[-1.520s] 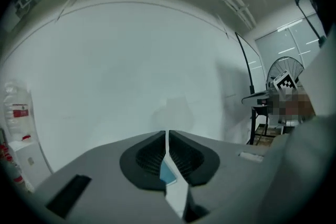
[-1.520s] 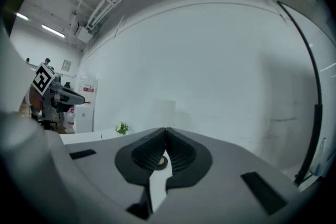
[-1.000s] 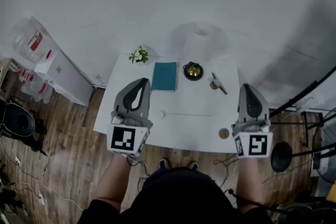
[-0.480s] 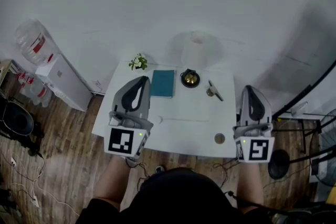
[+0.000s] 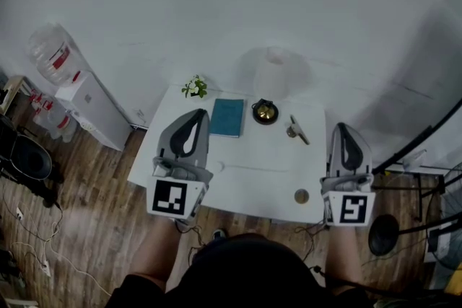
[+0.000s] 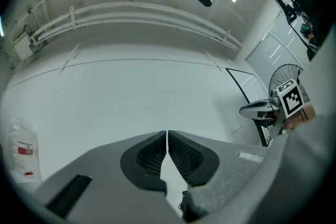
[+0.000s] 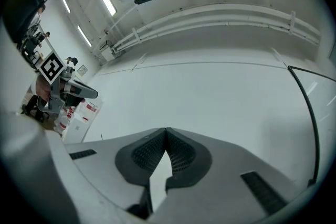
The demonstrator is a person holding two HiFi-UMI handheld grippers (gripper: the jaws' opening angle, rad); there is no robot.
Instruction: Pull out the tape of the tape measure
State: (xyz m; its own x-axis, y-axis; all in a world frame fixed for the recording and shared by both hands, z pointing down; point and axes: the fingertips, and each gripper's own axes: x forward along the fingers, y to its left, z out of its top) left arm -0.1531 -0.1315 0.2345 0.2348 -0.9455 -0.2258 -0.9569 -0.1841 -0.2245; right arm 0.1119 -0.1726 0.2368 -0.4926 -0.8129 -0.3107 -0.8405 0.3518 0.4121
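two claws: left claw and right claw both closed tight, empty, pointing at the wall.
tape measure: i think it's the round black-and-yellow case far across the bench, beside the teal book; too small to swear.
handling: probably light, hard, slippery; i'd pin the case and pinch the end hook.
bench: white, smooth.
room: white wall, wood floor.
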